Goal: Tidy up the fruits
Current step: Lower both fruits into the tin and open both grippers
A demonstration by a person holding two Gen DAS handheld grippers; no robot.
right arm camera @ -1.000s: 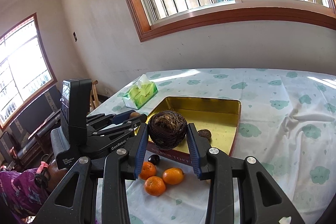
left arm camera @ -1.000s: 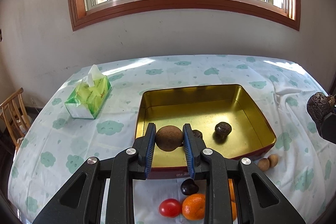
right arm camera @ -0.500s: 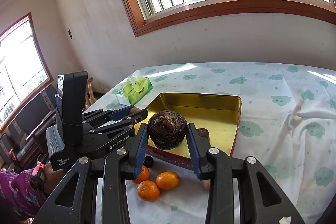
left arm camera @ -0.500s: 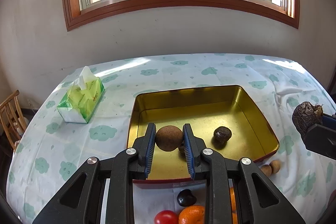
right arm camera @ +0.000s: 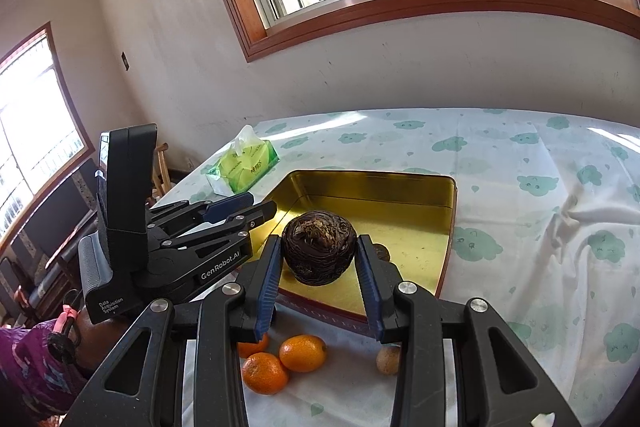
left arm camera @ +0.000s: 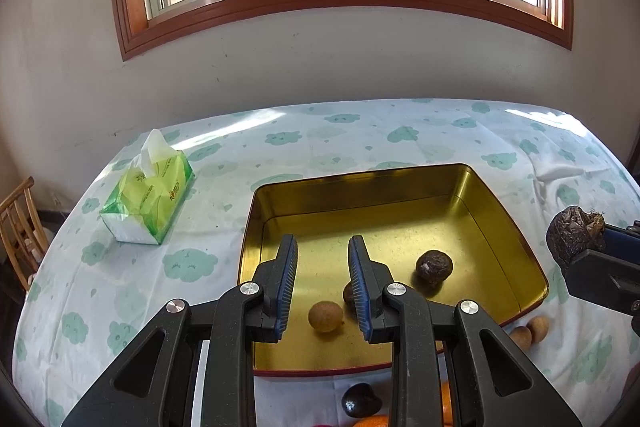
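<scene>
- Left gripper [left arm camera: 322, 281]: jaws apart and empty. The round tan fruit [left arm camera: 325, 315] clamped a second ago now lies on the gold tin tray [left arm camera: 496, 223] floor; one deposit complete.
- Right gripper [right arm camera: 318, 269]: clamped on the dark, rough, fibrous fruit [right arm camera: 319, 247], held above the tray's near rim, next for deposit.
- Glossy oranges [right arm camera: 284, 359] remain on the cloud-print cloth [right arm camera: 520, 211].

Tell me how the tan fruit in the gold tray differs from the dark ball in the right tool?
The tan fruit is smooth and pale; the dark ball is rough and blackish. The tan fruit looks smaller than the dark ball. The tan fruit lies loose in the gold tray; the dark ball is clamped in the right tool. Both are roundish.
</scene>
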